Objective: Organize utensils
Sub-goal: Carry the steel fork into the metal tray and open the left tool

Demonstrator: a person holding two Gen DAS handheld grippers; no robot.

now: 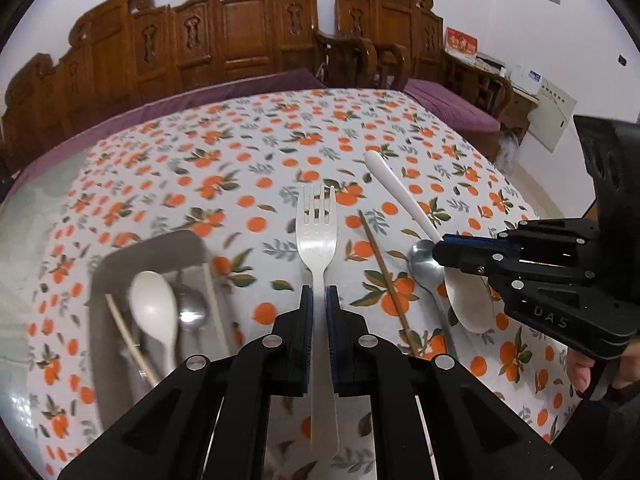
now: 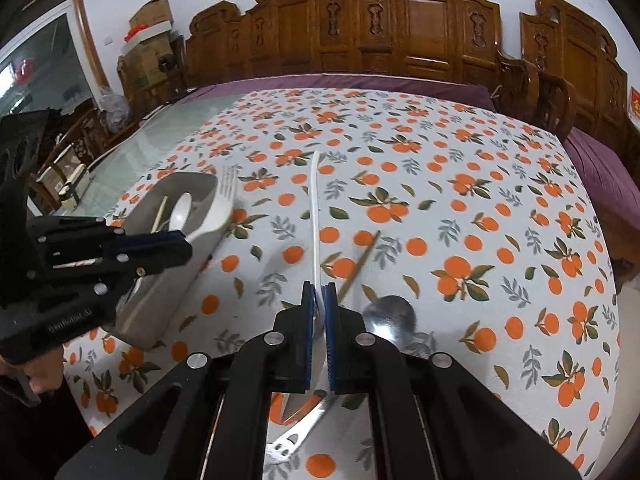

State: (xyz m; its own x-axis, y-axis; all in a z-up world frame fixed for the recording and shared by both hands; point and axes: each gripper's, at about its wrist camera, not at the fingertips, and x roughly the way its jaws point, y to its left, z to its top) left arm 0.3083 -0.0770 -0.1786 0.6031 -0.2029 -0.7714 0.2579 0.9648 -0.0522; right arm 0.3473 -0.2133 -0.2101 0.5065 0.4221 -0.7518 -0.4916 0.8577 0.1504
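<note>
My left gripper (image 1: 319, 300) is shut on the handle of a white fork (image 1: 317, 236), tines pointing away, held above the table right of the grey tray (image 1: 120, 264). The tray holds a white spoon (image 1: 154, 312), a metal spoon (image 1: 192, 312) and pale chopsticks (image 1: 128, 340). My right gripper (image 2: 319, 294) is shut on a white spoon (image 2: 316, 208), its handle pointing away; the same gripper (image 1: 438, 249) and spoon (image 1: 396, 188) show in the left wrist view. A metal spoon (image 2: 390, 316) and a brown chopstick (image 2: 358, 266) lie on the cloth beside it.
The table wears a white cloth with orange fruit print (image 2: 460, 200). Carved wooden benches with purple cushions (image 1: 248, 40) line the far side. The left gripper (image 2: 180, 246) and tray (image 2: 176, 240) sit at the left of the right wrist view.
</note>
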